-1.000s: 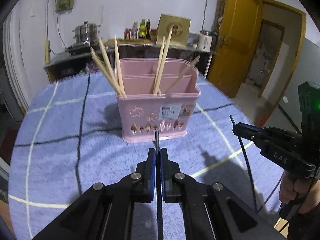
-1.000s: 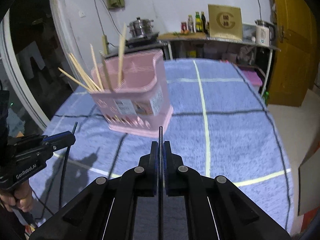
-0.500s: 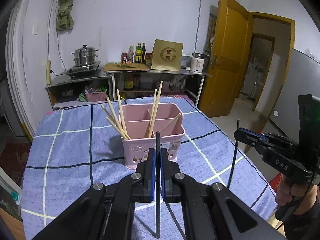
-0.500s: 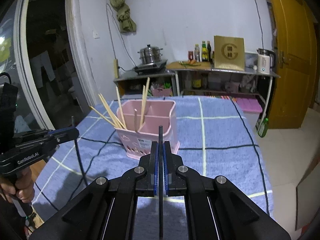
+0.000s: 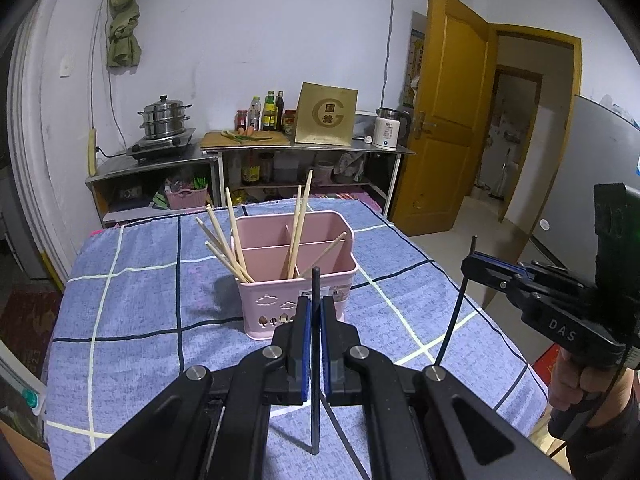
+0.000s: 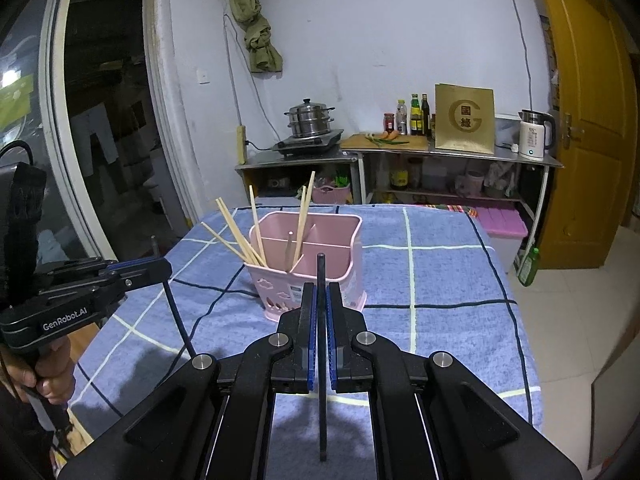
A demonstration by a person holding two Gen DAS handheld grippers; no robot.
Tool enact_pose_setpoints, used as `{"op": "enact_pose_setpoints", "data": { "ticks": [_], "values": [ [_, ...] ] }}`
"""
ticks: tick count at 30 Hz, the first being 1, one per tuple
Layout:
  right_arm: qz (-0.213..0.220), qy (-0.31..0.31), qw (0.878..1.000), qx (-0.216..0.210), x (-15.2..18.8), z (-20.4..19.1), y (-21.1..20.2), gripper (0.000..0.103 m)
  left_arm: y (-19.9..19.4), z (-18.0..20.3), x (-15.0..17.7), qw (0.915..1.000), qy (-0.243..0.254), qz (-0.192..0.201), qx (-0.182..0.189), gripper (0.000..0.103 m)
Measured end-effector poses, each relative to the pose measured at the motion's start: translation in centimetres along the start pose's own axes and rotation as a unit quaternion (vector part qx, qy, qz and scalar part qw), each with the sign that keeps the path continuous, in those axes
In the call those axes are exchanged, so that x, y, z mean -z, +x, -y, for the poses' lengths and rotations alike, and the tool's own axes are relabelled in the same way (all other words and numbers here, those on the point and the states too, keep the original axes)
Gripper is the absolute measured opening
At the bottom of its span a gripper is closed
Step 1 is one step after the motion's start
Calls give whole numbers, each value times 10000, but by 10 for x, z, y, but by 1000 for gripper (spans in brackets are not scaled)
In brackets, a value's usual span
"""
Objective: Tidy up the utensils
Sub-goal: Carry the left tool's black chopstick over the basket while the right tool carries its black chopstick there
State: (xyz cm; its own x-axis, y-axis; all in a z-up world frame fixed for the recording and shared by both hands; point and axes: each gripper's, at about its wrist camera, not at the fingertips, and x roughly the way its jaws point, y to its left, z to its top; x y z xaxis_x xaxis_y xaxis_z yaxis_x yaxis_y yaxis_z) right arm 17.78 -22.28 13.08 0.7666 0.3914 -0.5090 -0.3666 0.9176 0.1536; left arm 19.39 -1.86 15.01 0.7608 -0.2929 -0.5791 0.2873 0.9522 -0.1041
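Behind your table stand a pale wall, a metal shelf unit with a stacked steamer pot (image 5: pixel 164 117), bottles and a white kettle (image 5: pixel 389 127), and a yellow door (image 5: pixel 448 120) ajar at the right. The table itself wears a blue checked cloth (image 5: pixel 132 312), and on it sits the pink utensil holder (image 5: pixel 296 276), divided into compartments; how many in all is hard to say, since the near wall hides their floors. About seven wooden chopsticks (image 5: pixel 224 248) lean out of it: four or so fanned at the left end, two upright near the middle, one slanting low to the right. Their lower ends are hidden inside the holder. Your left gripper (image 5: pixel 315 312) is pinched tight on one black chopstick (image 5: pixel 315 360), which stands upright between the blue pads, both ends free. Your right gripper (image 6: pixel 321 300) is likewise clamped on a second black chopstick (image 6: pixel 321 360), also upright. Both are held in the air short of the holder, on its near side. From each camera the other gripper shows at the frame edge, with the hand on its handle partly cut off.
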Motion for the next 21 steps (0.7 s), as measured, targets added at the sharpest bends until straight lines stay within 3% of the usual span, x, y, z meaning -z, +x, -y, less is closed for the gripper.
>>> {"op": "enact_pose_setpoints", "data": {
  "ticks": [9, 21],
  "values": [
    [120, -113, 9998, -94, -13, -11, -4, 4, -5, -3, -9, 10000, 21, 24, 10, 4],
    [425, -322, 9981, -303, -46, -37, -5, 4, -23, -12, -53, 9996, 7, 277, -27, 4]
  ]
}}
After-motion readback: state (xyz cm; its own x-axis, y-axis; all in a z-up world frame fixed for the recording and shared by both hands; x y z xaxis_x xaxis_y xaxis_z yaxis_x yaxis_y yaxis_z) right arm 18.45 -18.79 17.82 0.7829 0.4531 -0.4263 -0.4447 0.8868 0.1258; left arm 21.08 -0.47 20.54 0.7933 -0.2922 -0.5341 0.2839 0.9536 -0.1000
